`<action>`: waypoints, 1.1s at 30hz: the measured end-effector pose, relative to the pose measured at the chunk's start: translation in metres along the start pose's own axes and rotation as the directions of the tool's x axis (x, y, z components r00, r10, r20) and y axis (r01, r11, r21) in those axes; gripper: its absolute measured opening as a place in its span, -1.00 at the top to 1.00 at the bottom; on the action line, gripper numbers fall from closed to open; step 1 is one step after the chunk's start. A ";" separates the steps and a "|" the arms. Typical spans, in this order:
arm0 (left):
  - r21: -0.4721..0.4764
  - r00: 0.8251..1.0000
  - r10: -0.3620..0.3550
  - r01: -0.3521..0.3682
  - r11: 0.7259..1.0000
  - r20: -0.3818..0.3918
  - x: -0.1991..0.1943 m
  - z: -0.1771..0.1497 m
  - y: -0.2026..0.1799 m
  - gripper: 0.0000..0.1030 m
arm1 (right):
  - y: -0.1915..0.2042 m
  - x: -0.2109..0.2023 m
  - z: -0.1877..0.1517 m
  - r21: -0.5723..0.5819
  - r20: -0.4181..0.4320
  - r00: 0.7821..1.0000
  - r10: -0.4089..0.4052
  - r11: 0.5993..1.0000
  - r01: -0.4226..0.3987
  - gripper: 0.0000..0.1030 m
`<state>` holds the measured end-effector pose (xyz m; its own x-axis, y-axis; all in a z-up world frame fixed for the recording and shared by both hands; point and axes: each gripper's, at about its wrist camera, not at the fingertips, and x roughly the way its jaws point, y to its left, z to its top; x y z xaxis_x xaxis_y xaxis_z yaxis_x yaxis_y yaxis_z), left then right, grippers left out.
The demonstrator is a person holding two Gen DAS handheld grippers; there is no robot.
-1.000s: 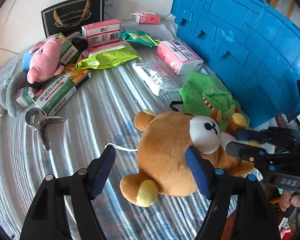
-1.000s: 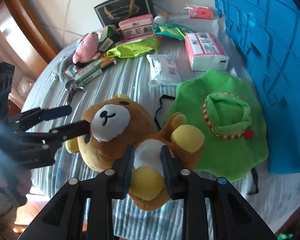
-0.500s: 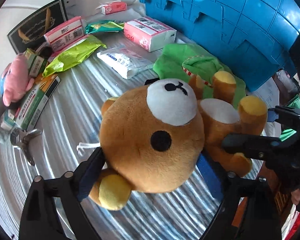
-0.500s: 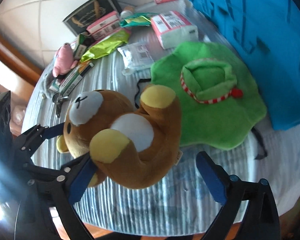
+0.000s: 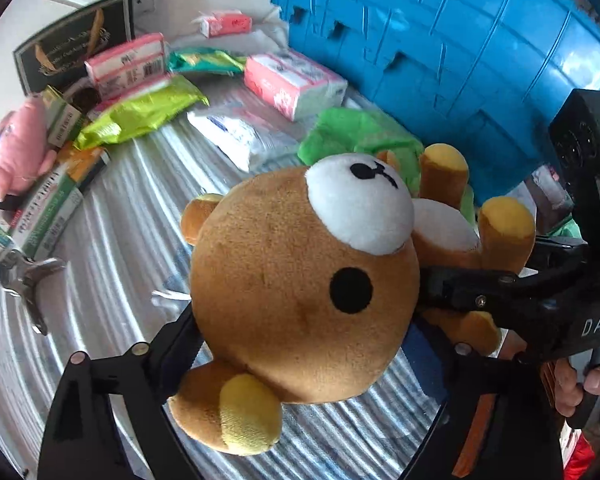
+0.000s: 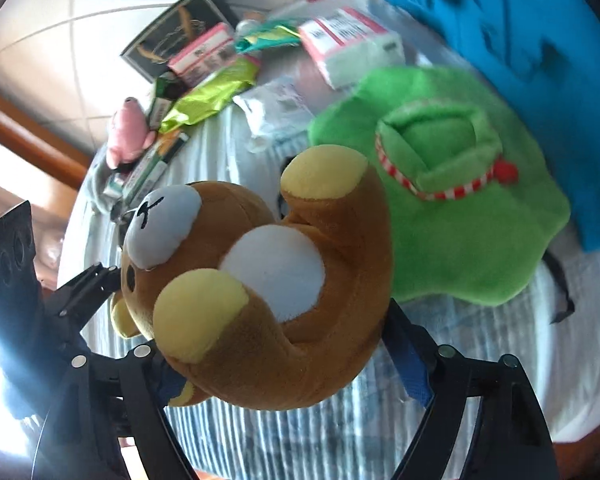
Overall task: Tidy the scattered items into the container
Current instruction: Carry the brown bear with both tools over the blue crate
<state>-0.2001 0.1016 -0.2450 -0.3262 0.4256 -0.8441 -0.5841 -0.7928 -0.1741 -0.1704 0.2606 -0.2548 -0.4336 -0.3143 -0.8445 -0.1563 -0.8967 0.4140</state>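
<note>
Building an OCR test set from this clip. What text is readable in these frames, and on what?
"DAS": white letters on the black body of the right tool, seen in the left wrist view.
Chinese lettering on the green and white box: print visible, too blurred to read.
Pink box: barcode and print, too small.
Black gift bag: gold script, unreadable.
Tissue pack: print blurred.

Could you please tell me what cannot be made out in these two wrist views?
- Left wrist: the left gripper pads, covered by the plush bear's head.
- Either view: the blue container's opening, cut off by the frame edge.
- Right wrist: print on the pink boxes, motion-blurred.
</note>
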 end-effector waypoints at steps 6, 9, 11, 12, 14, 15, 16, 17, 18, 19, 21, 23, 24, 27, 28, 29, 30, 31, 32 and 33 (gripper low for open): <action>-0.054 0.981 0.088 -0.079 0.995 0.174 -0.067 0.021 -0.008 -0.76 | 0.033 -0.047 0.025 -0.139 0.092 0.995 0.043 0.990 -0.030 -0.63; -0.106 0.949 0.153 -0.128 0.986 0.274 -0.107 0.032 -0.017 -0.76 | 0.053 -0.079 0.042 -0.245 0.151 0.985 0.081 0.969 -0.042 -0.63; -0.142 0.919 0.201 -0.161 0.977 0.340 -0.132 0.040 -0.027 -0.77 | 0.068 -0.104 0.053 -0.322 0.186 0.976 0.110 0.946 -0.046 -0.63; -0.157 0.901 0.227 -0.180 0.971 0.371 -0.145 0.046 -0.034 -0.77 | 0.074 -0.116 0.058 -0.359 0.201 0.971 0.128 0.932 -0.048 -0.63; -0.177 0.872 0.266 -0.210 0.962 0.412 -0.163 0.055 -0.046 -0.77 | 0.084 -0.140 0.069 -0.425 0.226 0.960 0.165 0.903 -0.055 -0.63; -0.182 0.858 0.283 -0.224 0.957 0.429 -0.171 0.060 -0.051 -0.77 | 0.089 -0.154 0.075 -0.460 0.237 0.954 0.184 0.886 -0.056 -0.63; -0.187 0.845 0.297 -0.237 0.953 0.445 -0.179 0.066 -0.055 -0.77 | 0.093 -0.163 0.078 -0.481 0.243 0.950 0.196 0.875 -0.058 -0.63; -0.192 0.834 0.309 -0.246 0.950 0.458 -0.187 0.071 -0.061 -0.77 | 0.096 -0.174 0.083 -0.503 0.250 0.945 0.212 0.862 -0.061 -0.63; -0.196 0.826 0.314 -0.250 0.948 0.467 -0.194 0.075 -0.065 -0.77 | 0.098 -0.182 0.086 -0.515 0.255 0.941 0.221 0.855 -0.061 -0.63; -0.195 0.821 0.314 -0.250 0.949 0.477 -0.199 0.080 -0.069 -0.77 | 0.100 -0.192 0.089 -0.527 0.266 0.936 0.229 0.848 -0.058 -0.63; -0.180 0.811 0.305 -0.247 0.952 0.499 -0.207 0.091 -0.077 -0.78 | 0.100 -0.208 0.093 -0.540 0.292 0.927 0.234 0.840 -0.042 -0.63; -0.154 0.812 0.283 -0.238 0.959 0.511 -0.209 0.105 -0.087 -0.78 | 0.095 -0.226 0.094 -0.542 0.326 0.917 0.230 0.840 -0.018 -0.63; -0.142 0.815 0.274 -0.234 0.962 0.510 -0.209 0.112 -0.092 -0.78 | 0.091 -0.234 0.094 -0.536 0.346 0.911 0.223 0.844 -0.003 -0.63; -0.095 0.818 0.241 -0.226 0.970 0.522 -0.207 0.135 -0.113 -0.78 | 0.077 -0.253 0.099 -0.498 0.386 0.902 0.192 0.867 0.028 -0.63; -0.084 0.820 0.232 -0.222 0.972 0.522 -0.206 0.142 -0.120 -0.78 | 0.069 -0.261 0.101 -0.490 0.398 0.898 0.185 0.871 0.038 -0.63; -0.068 0.826 0.217 -0.213 0.975 0.521 -0.205 0.153 -0.130 -0.78 | 0.063 -0.268 0.103 -0.479 0.408 0.895 0.178 0.877 0.044 -0.63; -0.056 0.832 0.206 -0.207 0.977 0.515 -0.203 0.162 -0.136 -0.78 | 0.054 -0.277 0.106 -0.464 0.423 0.890 0.168 0.884 0.054 -0.63; -0.042 0.838 0.194 -0.201 0.979 0.509 -0.201 0.173 -0.146 -0.78 | 0.047 -0.284 0.109 -0.453 0.434 0.887 0.159 0.890 0.062 -0.63; -0.026 0.843 0.182 -0.196 0.980 0.507 -0.199 0.185 -0.156 -0.78 | 0.038 -0.293 0.113 -0.439 0.445 0.883 0.147 0.895 0.072 -0.63; -0.014 0.844 0.175 -0.195 0.981 0.506 -0.198 0.194 -0.166 -0.78 | 0.031 -0.298 0.118 -0.431 0.453 0.880 0.141 0.899 0.078 -0.63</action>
<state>-0.1833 0.2338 0.0493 -0.7540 0.4414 -0.4865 -0.4988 -0.8666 -0.0131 -0.1505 0.3630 0.0503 -0.8055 -0.2619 -0.5316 0.2083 -0.9649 0.1598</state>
